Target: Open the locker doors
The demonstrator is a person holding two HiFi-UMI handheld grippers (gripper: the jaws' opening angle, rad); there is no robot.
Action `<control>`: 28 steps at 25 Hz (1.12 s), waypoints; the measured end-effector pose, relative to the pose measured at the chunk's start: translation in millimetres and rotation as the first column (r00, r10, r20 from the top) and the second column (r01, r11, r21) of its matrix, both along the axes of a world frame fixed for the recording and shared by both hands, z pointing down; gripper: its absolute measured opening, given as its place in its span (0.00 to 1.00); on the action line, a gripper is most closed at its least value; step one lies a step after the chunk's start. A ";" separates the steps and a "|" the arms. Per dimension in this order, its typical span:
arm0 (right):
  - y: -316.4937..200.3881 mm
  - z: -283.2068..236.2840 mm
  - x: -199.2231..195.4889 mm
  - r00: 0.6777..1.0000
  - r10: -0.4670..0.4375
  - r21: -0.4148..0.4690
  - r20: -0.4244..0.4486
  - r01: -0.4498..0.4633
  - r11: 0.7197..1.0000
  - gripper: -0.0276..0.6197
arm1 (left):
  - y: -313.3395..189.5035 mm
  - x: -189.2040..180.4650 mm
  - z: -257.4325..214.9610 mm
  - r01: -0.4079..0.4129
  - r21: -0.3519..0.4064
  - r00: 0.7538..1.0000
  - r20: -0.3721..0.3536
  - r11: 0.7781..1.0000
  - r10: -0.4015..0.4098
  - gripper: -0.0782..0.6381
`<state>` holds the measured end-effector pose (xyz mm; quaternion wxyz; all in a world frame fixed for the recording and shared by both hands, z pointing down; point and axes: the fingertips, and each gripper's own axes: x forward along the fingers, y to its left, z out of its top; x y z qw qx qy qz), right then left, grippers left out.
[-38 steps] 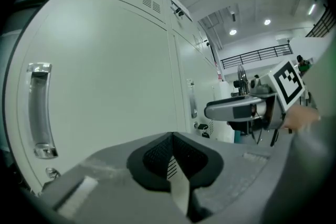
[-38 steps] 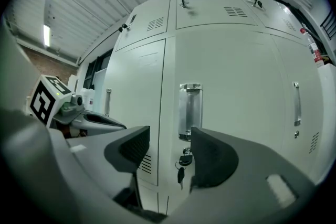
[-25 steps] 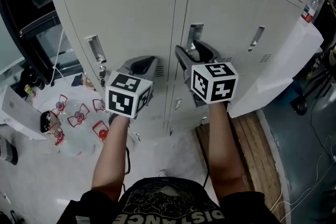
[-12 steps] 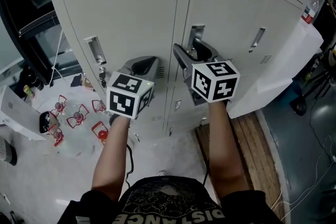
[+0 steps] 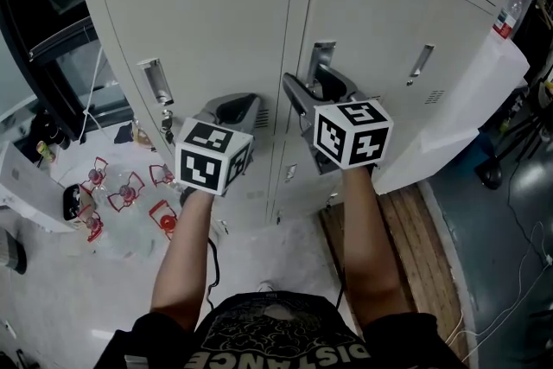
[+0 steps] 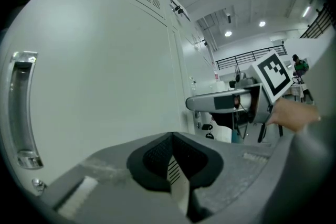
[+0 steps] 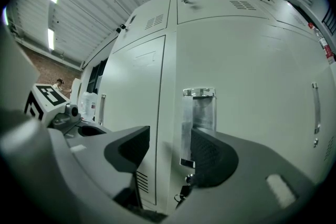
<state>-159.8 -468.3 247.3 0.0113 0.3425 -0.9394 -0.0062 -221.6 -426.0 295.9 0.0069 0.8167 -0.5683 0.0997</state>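
Note:
A row of pale grey lockers stands before me, doors shut. In the head view my right gripper is open, its jaws either side of the middle door's recessed metal handle. The right gripper view shows that handle just beyond the two pads, apart from them, with a key hanging in the lock below. My left gripper is shut on nothing and hovers in front of the left door, to the right of its handle. That handle appears far left in the left gripper view, above the shut gripper.
A third handle is on the door further right. A white panel juts out low on the right, above a wooden board. Red-and-clear items lie on the floor at left. A bottle stands upper right.
The right gripper has crept slightly left and closer to the middle handle. The left gripper has barely moved.

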 end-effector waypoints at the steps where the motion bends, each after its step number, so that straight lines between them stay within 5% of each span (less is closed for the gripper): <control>1: 1.2 0.2 0.8 1.000 -0.001 0.001 0.001 0.001 1.000 0.40 | 0.1 1.6 0.6 -0.003 -0.002 1.000 0.002 1.000 0.003 0.11; 28: 51.1 -0.8 46.9 0.988 -0.154 -0.004 0.012 0.154 0.988 0.37 | 38.1 66.7 0.4 0.095 -0.010 0.995 0.021 0.995 -0.095 0.11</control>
